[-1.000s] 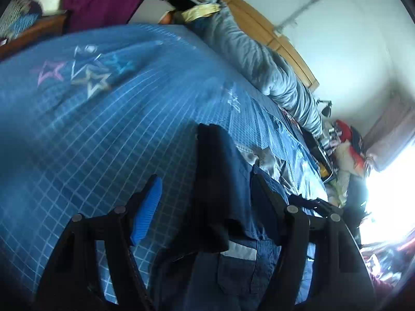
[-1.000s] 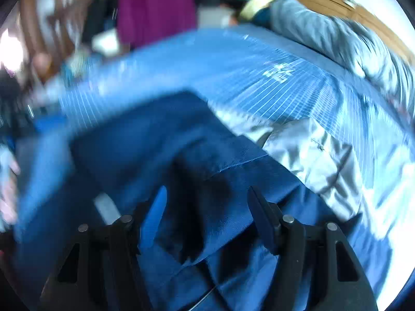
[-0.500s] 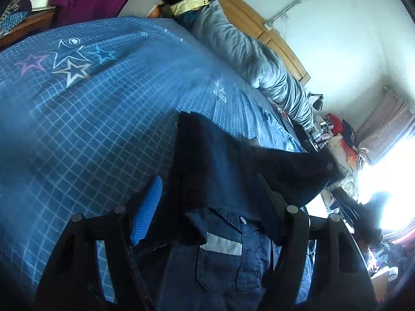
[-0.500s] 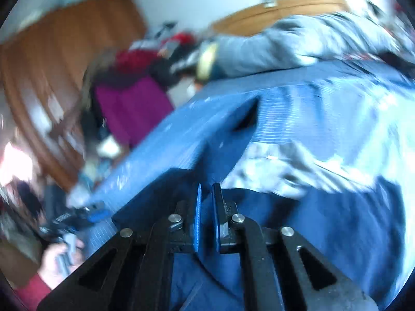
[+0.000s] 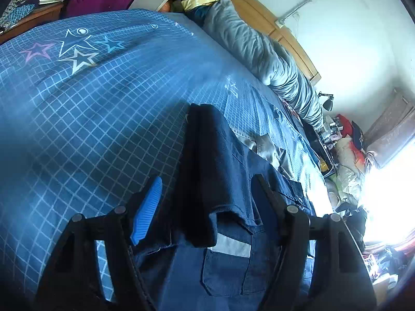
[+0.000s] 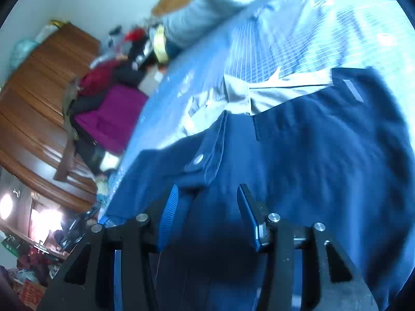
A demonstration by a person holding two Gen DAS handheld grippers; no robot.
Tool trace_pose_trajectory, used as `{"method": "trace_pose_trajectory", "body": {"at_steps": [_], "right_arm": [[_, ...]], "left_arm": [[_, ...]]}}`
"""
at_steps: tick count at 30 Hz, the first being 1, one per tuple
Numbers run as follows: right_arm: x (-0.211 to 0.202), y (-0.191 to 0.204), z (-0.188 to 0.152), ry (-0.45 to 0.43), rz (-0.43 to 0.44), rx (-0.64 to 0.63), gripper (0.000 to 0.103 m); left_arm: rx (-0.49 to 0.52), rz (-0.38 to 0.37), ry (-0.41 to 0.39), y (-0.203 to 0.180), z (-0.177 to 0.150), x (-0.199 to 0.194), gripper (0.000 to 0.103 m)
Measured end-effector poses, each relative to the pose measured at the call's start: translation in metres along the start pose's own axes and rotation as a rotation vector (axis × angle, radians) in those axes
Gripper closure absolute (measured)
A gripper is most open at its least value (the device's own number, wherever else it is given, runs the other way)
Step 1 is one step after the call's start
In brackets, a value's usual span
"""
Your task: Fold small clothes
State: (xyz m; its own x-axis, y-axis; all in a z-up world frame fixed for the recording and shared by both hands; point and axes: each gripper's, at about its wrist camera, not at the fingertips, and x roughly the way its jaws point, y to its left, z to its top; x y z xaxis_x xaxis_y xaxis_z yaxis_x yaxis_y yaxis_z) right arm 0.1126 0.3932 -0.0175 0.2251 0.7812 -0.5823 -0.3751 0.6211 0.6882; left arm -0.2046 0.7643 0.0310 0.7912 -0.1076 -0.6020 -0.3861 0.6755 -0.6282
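A dark navy work shirt with a chest pocket and a grey strip lies on the blue checked bedsheet. A long folded part of it runs away from me along its middle. My left gripper stands open low over it, with that fold between the fingers and the pads off the cloth. In the right wrist view the same navy shirt fills the foreground, with a snap-button flap. My right gripper hangs over it, its jaws opening, with nothing pinched between the pads.
A pale beige garment lies on the sheet beyond the shirt. A grey duvet is rolled along the wooden headboard. Purple cloth and piled clothes sit off the bed by a wooden wardrobe. Clutter fills the floor by the bright window.
The right gripper shut, swung fast across the bed while rolling, and now stands apart again over the shirt. The dark flap stretched rightward earlier now lies on the shirt. The left gripper stayed put.
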Motion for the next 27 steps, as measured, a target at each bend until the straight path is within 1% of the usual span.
{"method": "trace_pose_trajectory", "body": {"at_steps": [3, 5, 6, 7, 8, 9, 10, 12, 14, 18, 20, 23, 26, 27], "right_arm": [[0.030, -0.005, 0.016, 0.067, -0.016, 0.017, 0.050], [0.042, -0.001, 0.025, 0.076, -0.035, 0.013, 0.050], [0.044, 0.002, 0.027, 0.075, -0.032, 0.005, 0.053], [0.049, 0.004, 0.031, 0.074, -0.035, -0.007, 0.063], [0.050, 0.009, 0.031, 0.080, -0.041, -0.023, 0.069], [0.053, 0.014, 0.031, 0.090, -0.052, -0.039, 0.083], [0.056, 0.019, 0.030, 0.097, -0.077, -0.062, 0.092], [0.053, 0.028, 0.029, 0.091, -0.104, -0.103, 0.096], [0.042, 0.035, 0.024, 0.048, -0.092, -0.121, 0.097], [-0.005, 0.040, 0.016, -0.051, -0.034, -0.121, 0.097], [-0.028, 0.040, 0.013, -0.083, -0.013, -0.112, 0.097], [-0.058, 0.033, 0.006, -0.110, -0.005, -0.089, 0.097], [-0.069, 0.025, 0.003, -0.107, -0.022, -0.080, 0.097], [-0.070, 0.019, 0.001, -0.101, -0.029, -0.067, 0.097]], "left_arm": [[0.014, 0.000, -0.001, -0.002, -0.002, -0.001, 0.033], [0.010, 0.000, -0.002, -0.001, -0.002, -0.001, 0.033], [0.007, 0.001, -0.005, 0.001, -0.001, -0.001, 0.033], [0.004, 0.002, -0.008, 0.003, -0.002, -0.001, 0.033], [0.000, 0.005, -0.010, 0.005, -0.002, 0.000, 0.033], [-0.005, 0.007, -0.011, 0.007, -0.002, 0.000, 0.033], [-0.012, 0.008, -0.011, 0.009, -0.002, 0.000, 0.033], [-0.017, 0.009, -0.011, 0.011, -0.002, 0.000, 0.033], [-0.016, 0.008, -0.011, 0.011, -0.001, -0.001, 0.033], [0.017, 0.009, -0.015, 0.004, 0.006, -0.002, 0.033], [0.045, 0.013, -0.016, -0.003, 0.011, 0.000, 0.033], [0.095, 0.034, -0.003, -0.016, 0.016, 0.006, 0.033], [0.162, 0.059, 0.031, -0.032, 0.017, 0.022, 0.033], [0.184, 0.084, 0.063, -0.036, 0.016, 0.030, 0.033]]}}
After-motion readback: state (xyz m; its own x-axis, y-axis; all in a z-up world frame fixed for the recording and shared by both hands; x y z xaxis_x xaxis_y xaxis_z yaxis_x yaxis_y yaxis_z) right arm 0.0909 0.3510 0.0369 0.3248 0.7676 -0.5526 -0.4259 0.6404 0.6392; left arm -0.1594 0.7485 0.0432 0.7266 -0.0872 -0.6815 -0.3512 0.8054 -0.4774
